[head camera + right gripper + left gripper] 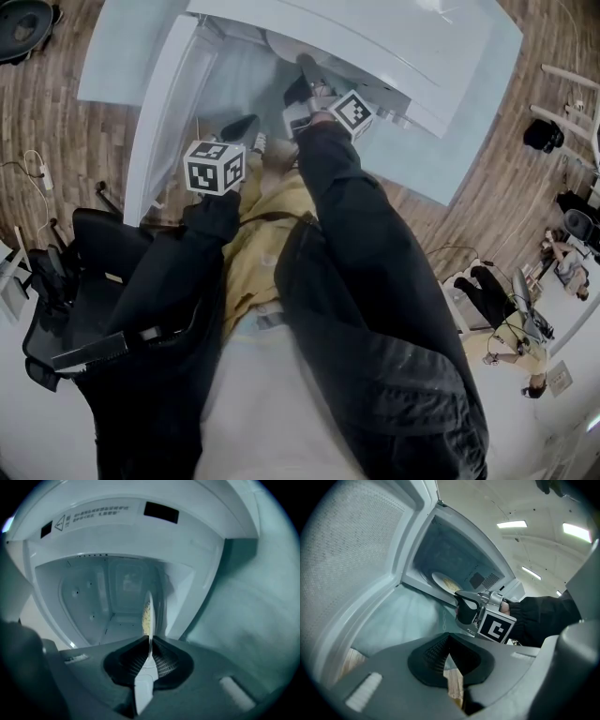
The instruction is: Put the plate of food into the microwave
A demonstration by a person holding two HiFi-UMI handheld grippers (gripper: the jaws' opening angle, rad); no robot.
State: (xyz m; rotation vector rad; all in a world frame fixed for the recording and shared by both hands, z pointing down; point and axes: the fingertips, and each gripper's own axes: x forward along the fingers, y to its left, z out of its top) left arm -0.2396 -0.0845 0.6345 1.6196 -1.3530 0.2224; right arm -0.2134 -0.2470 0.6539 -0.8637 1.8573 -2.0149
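Head view alone takes in the boxy white microwave [412,56] from above, its door [159,122] swung open at 9 o'clock. Left gripper view shows that door's dotted mesh and the round white plate [443,582] of yellowish food lying in the cavity mouth. Right gripper view sees it edge-on at 12 o'clock. There the right gripper [149,641] is clamped on the plate's thin rim. The left gripper [448,637] has its ribbed jaws together, empty.

Plate [148,613] inside microwave [117,536] cavity, rim between right hand-held gripper [149,644] jaws; left hand-held gripper [448,639] outside, left of it
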